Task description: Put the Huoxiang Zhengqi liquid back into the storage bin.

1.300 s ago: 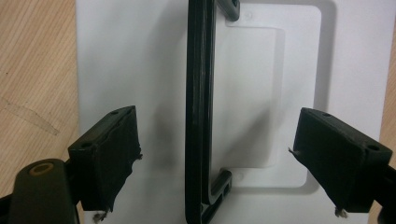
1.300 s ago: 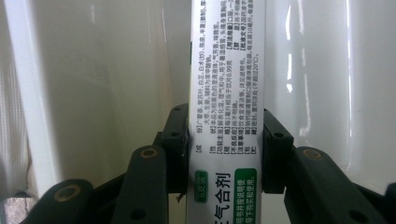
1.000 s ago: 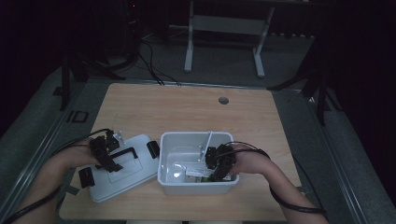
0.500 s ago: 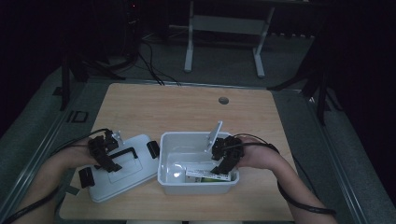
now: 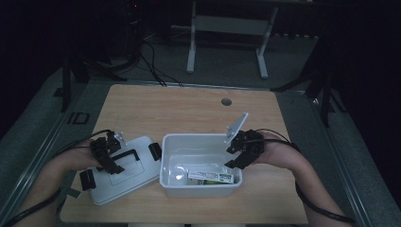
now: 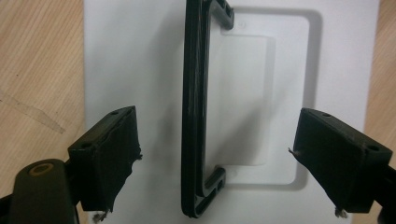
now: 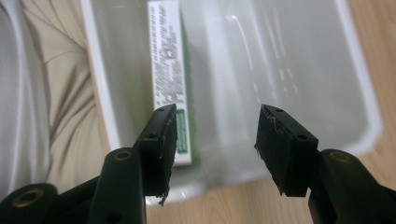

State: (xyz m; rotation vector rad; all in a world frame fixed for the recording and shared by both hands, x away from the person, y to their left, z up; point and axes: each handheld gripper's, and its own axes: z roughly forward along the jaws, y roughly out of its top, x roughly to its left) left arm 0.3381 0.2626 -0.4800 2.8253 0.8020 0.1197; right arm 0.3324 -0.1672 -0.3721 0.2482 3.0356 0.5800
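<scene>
Wooden table [image 5: 189,109] w/ a round hole [image 5: 226,101] near the far edge; past it on the dark floor, a pale stand frame [image 5: 227,28] & loose cables [image 5: 151,56]. On the table: white bin [image 5: 201,142], open-topped, w/ its white lid [image 5: 137,182] lying flat just left of it, black handle [image 5: 124,156] on top & black latches at 2 ends. Inside the bin, against the near wall, a white-and-green box [image 5: 210,177] lying flat. Nothing standing between either gripper and these things. Right gripper [image 5: 239,151] held above the bin's right rim, grey plate sticking up beside it, jaws apart & holding nothing – have just been opening, w/ nothing between them. Box below and to the left of the right gripper, clear of the pads. Left gripper [image 5: 106,153] over the lid, jaws spread wide, handle between them but untouched. Left gripper view: handle [image 6: 196,112] running upright between the 2 pads, nearer the left pad [image 6: 109,154], clear gap on both sides, lid recess behind it – not legible from the high view. Right gripper view: box [image 7: 170,84] w/ fine print down its white face, green edge by the left pad [image 7: 161,140], bin wall [image 7: 100,84] next to pale fabric at left; print unreadable.
</scene>
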